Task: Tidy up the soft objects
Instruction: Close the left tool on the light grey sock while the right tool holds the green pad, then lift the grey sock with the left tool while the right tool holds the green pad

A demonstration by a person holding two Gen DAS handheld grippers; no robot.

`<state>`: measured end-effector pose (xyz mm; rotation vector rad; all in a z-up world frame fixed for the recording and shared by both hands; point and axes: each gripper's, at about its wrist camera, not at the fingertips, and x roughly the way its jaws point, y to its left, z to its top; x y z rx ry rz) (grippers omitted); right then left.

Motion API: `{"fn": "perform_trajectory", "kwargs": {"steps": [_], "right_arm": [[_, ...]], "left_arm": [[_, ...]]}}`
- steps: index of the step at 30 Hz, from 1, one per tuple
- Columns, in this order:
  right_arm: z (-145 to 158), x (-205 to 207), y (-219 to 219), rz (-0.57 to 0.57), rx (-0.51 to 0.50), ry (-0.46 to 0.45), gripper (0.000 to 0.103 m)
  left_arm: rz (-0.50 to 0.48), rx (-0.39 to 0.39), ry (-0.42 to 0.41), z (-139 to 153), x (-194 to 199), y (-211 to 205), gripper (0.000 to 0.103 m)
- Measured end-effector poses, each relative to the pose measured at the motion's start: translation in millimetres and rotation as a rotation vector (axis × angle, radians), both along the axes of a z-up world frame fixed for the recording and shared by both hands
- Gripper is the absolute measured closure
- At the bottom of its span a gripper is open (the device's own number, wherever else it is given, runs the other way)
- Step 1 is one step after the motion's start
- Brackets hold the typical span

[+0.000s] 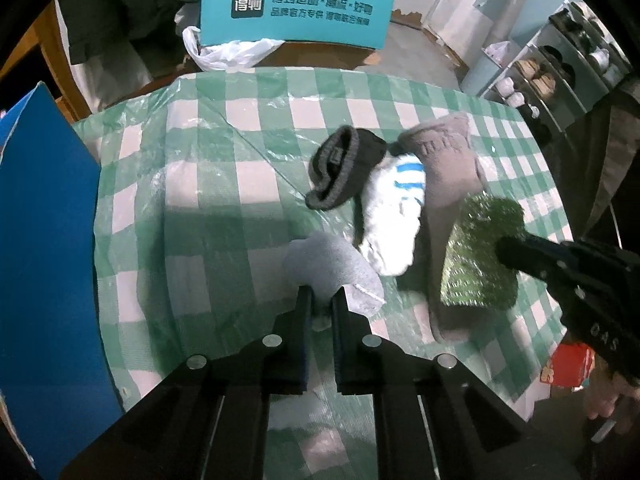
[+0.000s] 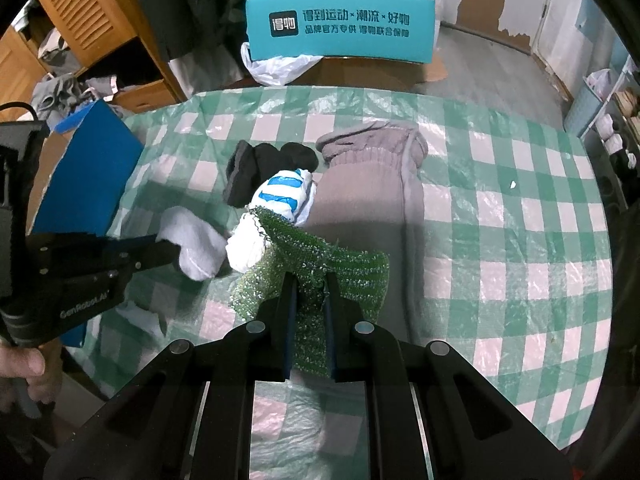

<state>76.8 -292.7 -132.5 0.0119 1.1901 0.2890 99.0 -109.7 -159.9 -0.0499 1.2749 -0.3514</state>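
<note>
My left gripper (image 1: 322, 294) is shut on a pale grey soft cloth (image 1: 332, 266) just above the checked table; it also shows in the right wrist view (image 2: 196, 250). My right gripper (image 2: 310, 280) is shut on a green glittery scouring cloth (image 2: 320, 276), seen in the left wrist view (image 1: 480, 256) too. Between them lie a white sock with blue stripes (image 1: 396, 216), a dark grey sock (image 1: 344, 168) and a long taupe sock (image 1: 448, 184).
The table has a green-and-white checked plastic cover (image 1: 224, 184). A blue box (image 1: 44, 248) stands at its left edge. A teal box (image 1: 296, 10) and a white plastic bag (image 1: 228, 54) are beyond the far edge. A shoe rack (image 1: 560, 68) stands at the right.
</note>
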Motion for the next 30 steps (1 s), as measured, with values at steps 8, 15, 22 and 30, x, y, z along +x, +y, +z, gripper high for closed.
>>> {"fn": "perform_trajectory", "kwargs": {"steps": [8,15,22,30], "right_arm": [[3,-1,0,-0.001,0.003,0.006,0.093],[7,-2,-1,0.003,0.008,-0.001,0.093],[7,-3,-3,0.003,0.009,0.003,0.093],[5,-3,-6,-0.006,0.013,0.009,0.093]], "left_arm": [[-0.049,0.061,0.05,-10,-10,-10,0.074],[-0.065,0.113,-0.05,4,-16,-14,0.033],[-0.104,0.112,-0.041,3,-16,-27,0.023],[-0.101,0.145,-0.006,-15,-10,-40,0.023]]}}
